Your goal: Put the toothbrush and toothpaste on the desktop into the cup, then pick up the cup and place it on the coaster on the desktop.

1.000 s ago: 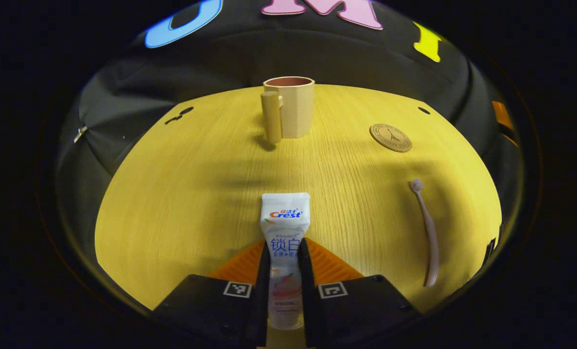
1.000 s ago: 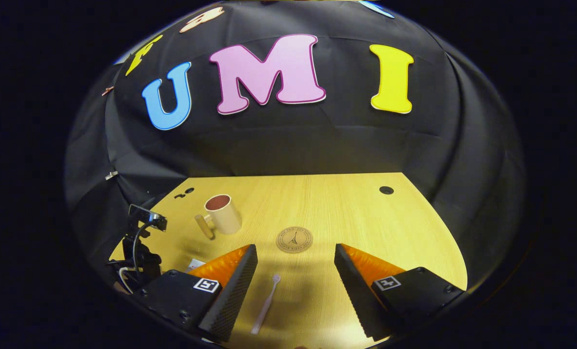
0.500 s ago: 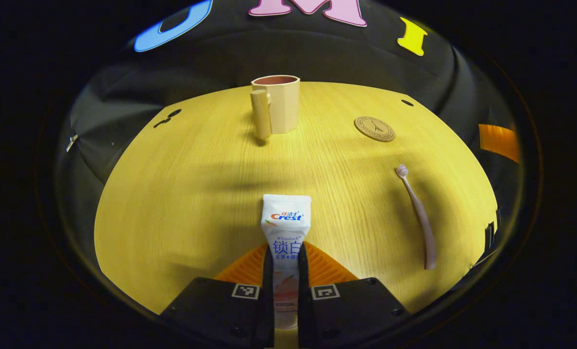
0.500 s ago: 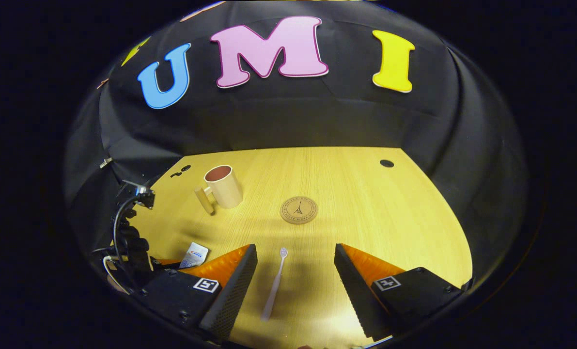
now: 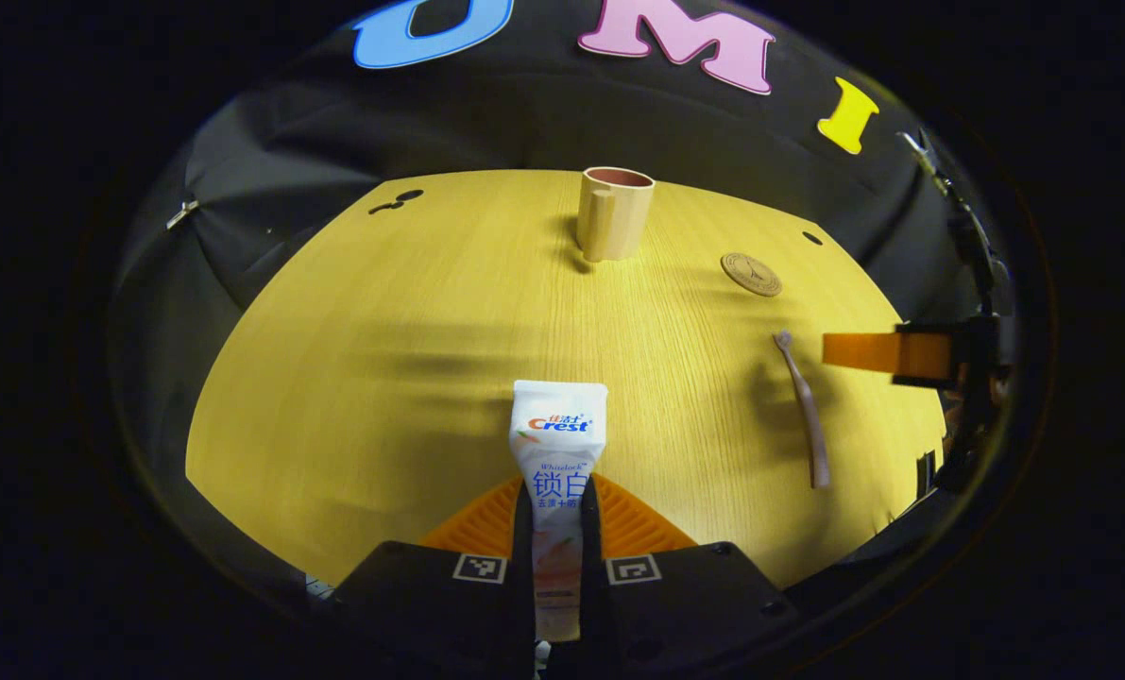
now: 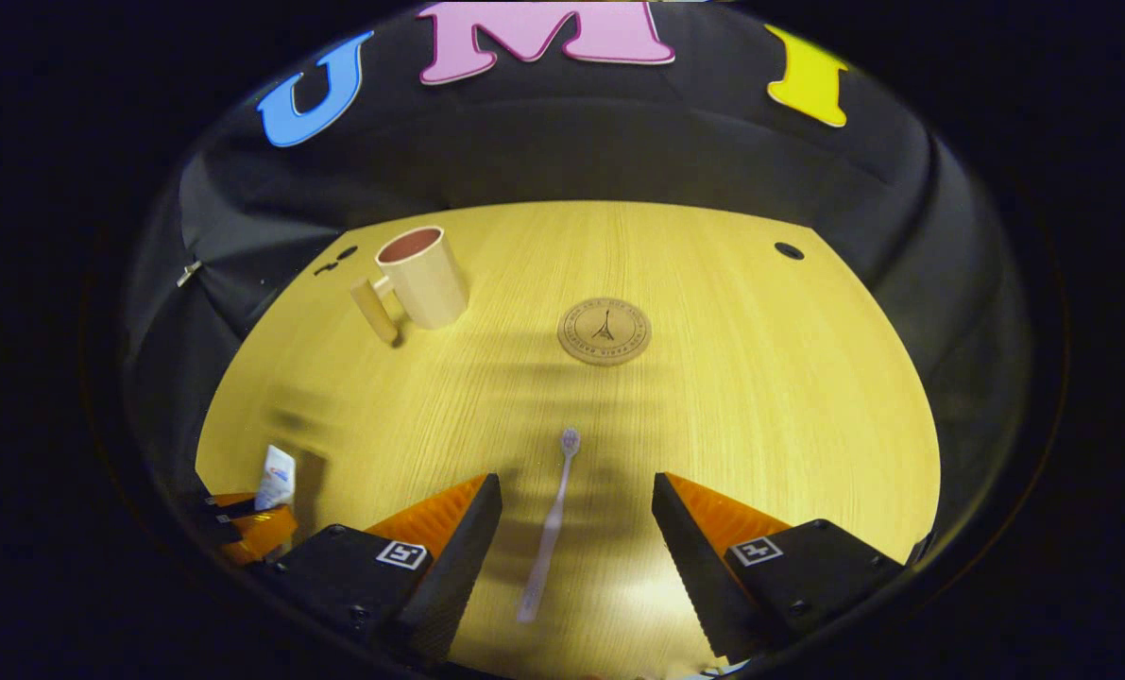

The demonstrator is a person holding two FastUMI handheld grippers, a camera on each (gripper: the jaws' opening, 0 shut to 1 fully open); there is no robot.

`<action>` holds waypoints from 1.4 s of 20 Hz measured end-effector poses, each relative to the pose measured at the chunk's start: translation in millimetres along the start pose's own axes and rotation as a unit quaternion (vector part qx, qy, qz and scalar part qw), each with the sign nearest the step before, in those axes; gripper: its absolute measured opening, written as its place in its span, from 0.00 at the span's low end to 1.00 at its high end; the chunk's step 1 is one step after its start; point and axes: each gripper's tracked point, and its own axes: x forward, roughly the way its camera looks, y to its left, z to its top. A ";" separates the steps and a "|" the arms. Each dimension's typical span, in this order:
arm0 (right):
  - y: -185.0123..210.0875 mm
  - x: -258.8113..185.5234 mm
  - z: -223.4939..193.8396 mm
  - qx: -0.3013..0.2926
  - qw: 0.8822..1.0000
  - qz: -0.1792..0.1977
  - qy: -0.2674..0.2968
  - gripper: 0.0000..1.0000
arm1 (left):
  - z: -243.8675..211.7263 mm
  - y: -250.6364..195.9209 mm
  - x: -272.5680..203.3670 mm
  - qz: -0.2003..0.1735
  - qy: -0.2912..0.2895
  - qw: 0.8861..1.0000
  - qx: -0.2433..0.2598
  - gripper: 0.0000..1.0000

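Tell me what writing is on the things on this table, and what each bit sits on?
Toothpaste tube: brand logo and characters, a product label, left unquoted; small print unreadable.
Coaster: lettering ringing a tower drawing, too small to read.
Left gripper, right gripper: square coded markers, no words.
Cup, toothbrush: no writing.

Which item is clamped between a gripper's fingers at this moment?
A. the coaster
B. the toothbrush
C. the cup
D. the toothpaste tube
D: in the left gripper view the left gripper has both fingers pressed on the toothpaste tube, while the toothbrush lies on the desktop between the open right gripper's fingers.
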 end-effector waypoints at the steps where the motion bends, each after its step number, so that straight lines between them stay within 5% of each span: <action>1: 2.7 6.1 -5.4 -0.001 1.000 -0.002 0.016 0.99 | 0.7 0.4 -5.4 -0.002 -0.004 1.000 -0.001 0.24; 13: 14.6 31.6 -46.3 -0.009 0.995 -0.021 0.100 0.99 | 2.7 9.9 -14.7 0.000 -0.010 1.000 -0.006 0.24; 14: 15.1 33.5 -49.1 -0.007 0.994 -0.021 0.110 0.84 | 2.6 10.6 -15.0 0.001 -0.010 1.000 -0.007 0.24; 15: 15.5 32.0 -45.8 -0.005 0.995 -0.023 0.102 0.94 | 3.2 10.2 -15.2 0.000 -0.009 1.000 -0.008 0.24; 19: 15.4 33.1 -46.8 -0.007 0.993 -0.022 0.113 0.49 | 4.1 7.1 -15.9 -0.005 -0.008 1.000 0.000 0.24; 20: 11.3 32.9 -45.3 -0.001 0.994 -0.025 0.109 0.22 | 3.8 5.7 -14.9 -0.006 -0.007 1.000 0.002 0.24; 25: 20.5 31.2 -49.4 0.020 0.992 0.046 0.116 0.07 | -0.8 0.9 -9.5 -0.009 0.005 1.000 0.005 0.24; 28: 11.4 27.6 -48.5 0.018 0.992 0.051 0.113 0.07 | -0.6 1.6 -9.3 -0.009 0.008 1.000 -0.009 0.24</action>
